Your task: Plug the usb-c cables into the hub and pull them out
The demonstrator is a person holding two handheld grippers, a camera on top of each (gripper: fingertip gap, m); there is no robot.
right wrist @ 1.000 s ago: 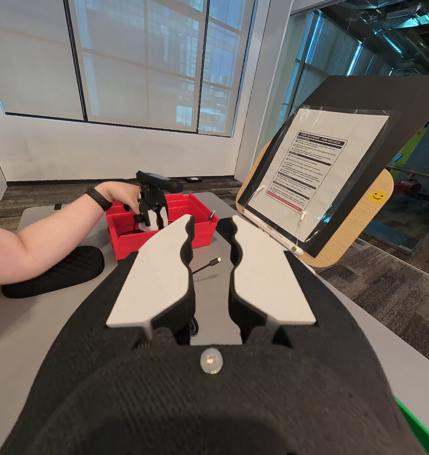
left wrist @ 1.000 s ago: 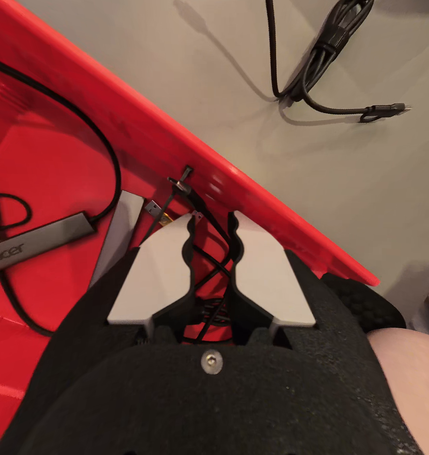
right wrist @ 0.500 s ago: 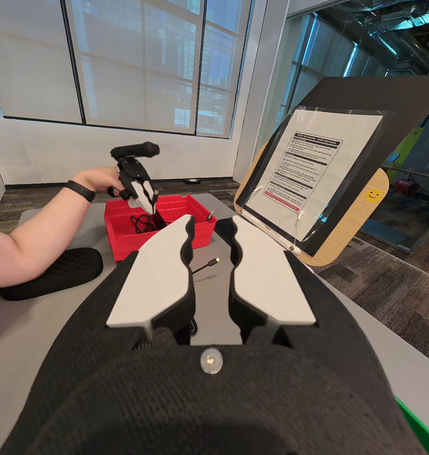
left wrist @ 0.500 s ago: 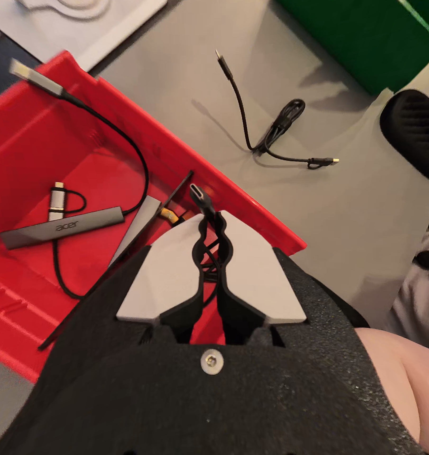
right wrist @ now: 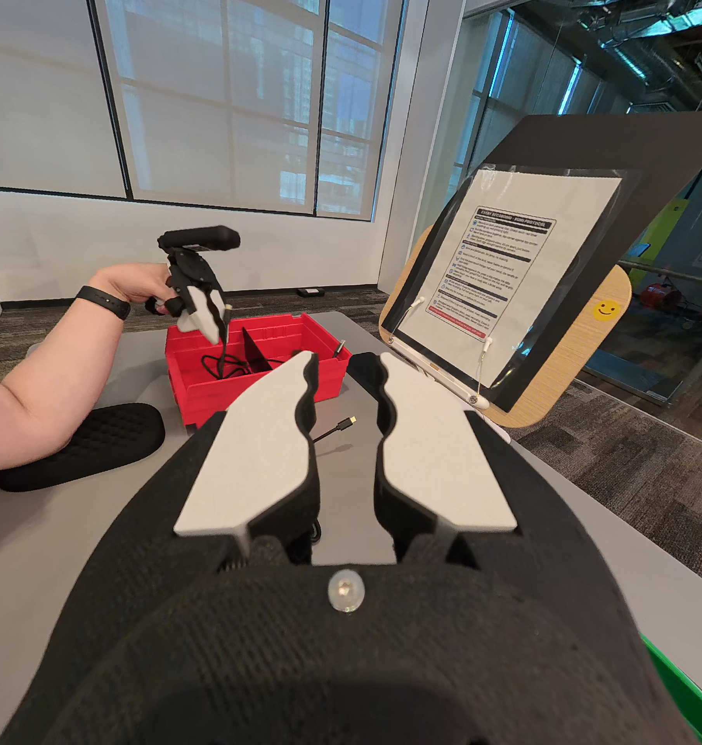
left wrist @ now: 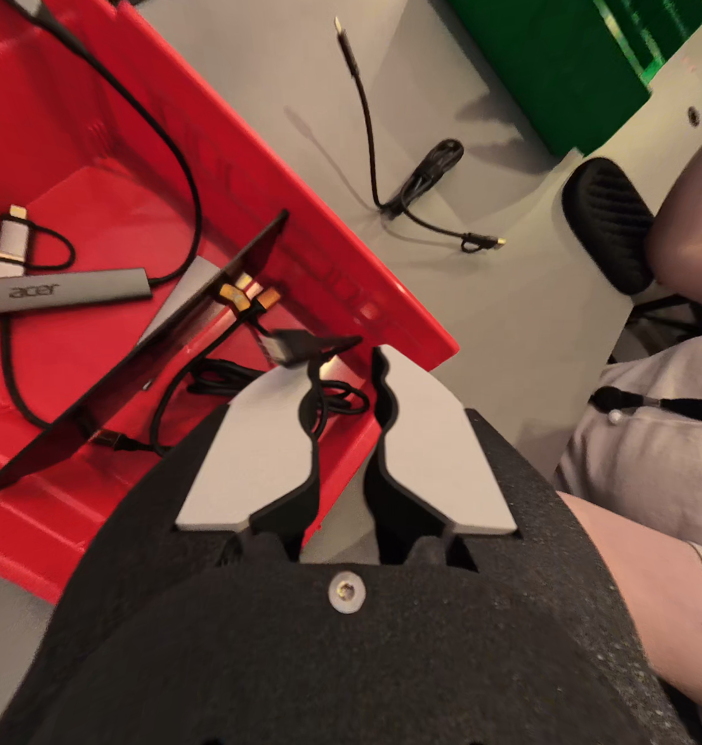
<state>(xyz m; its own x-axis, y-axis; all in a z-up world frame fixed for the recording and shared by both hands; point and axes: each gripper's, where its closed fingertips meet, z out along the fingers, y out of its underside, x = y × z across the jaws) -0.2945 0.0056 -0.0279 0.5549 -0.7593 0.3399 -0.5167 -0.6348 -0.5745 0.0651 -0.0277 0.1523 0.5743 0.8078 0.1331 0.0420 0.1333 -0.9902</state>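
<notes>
Black braided cord is making up the cable (left wrist: 292, 346) that is hanging against one inner finger edge of the left gripper (left wrist: 343, 358), just above the near corner of the red bin (left wrist: 381, 298). Its loose coil is lying inside the bin. The fingers are standing apart, so nothing is being pinched firmly, and the plug is only leaning there. The cord is looking light and floppy and is likely to sag and swing, so the stiff plug housing is the sensible place to grip, square across its flat sides. The grey hub (left wrist: 63, 290) is lying inside the bin, beyond the black divider (left wrist: 139, 363). Being slim and light, it is probably going to slide unless it is held down. A second cable (left wrist: 421, 189) is lying on the table (left wrist: 482, 363), just outside the bin. The right gripper (right wrist: 345, 358) is hovering beside the bin with its fingers spread and empty. Motion blur is smearing the plug, the hub's ports are not showing, its far end is being cut off, and a finger is covering part of the coil.
</notes>
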